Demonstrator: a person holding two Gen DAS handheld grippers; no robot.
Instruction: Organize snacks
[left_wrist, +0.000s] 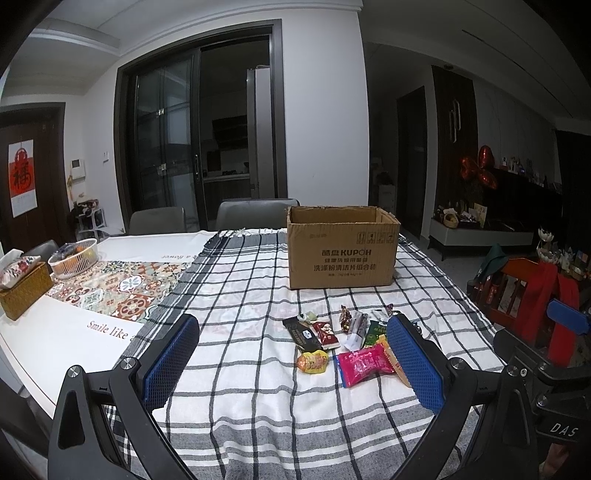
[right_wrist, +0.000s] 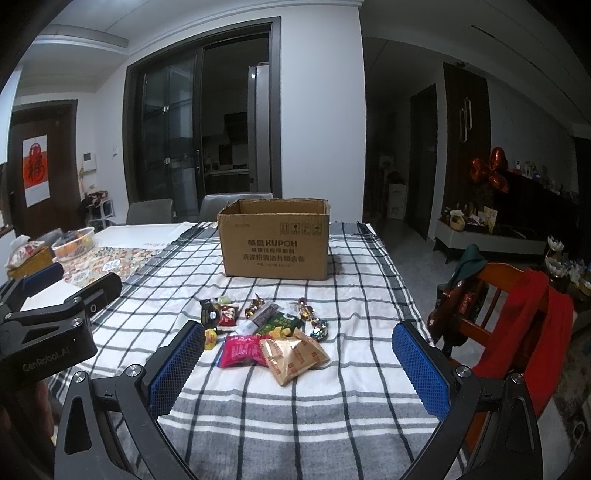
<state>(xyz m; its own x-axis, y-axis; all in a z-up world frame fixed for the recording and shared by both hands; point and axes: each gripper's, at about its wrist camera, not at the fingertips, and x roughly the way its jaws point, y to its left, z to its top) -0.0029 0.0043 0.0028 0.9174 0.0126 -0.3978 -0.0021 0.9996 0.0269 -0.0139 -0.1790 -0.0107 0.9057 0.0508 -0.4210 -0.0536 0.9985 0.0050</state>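
Note:
A pile of wrapped snacks lies on the checked tablecloth: a pink packet (left_wrist: 364, 363) (right_wrist: 242, 350), a tan packet (right_wrist: 291, 356), a yellow sweet (left_wrist: 313, 361), a dark bar (left_wrist: 303, 334) and a green packet (right_wrist: 280, 324). An open cardboard box (left_wrist: 341, 247) (right_wrist: 275, 240) stands behind them. My left gripper (left_wrist: 291, 363) is open and empty, just in front of the pile. My right gripper (right_wrist: 299, 367) is open and empty, in front of the tan packet.
A white basket (left_wrist: 74, 258) and a tissue box (left_wrist: 22, 286) stand at the far left of the table. A wooden chair with red cloth (right_wrist: 517, 321) stands at the table's right edge. Two grey chairs (left_wrist: 255, 212) stand behind the table.

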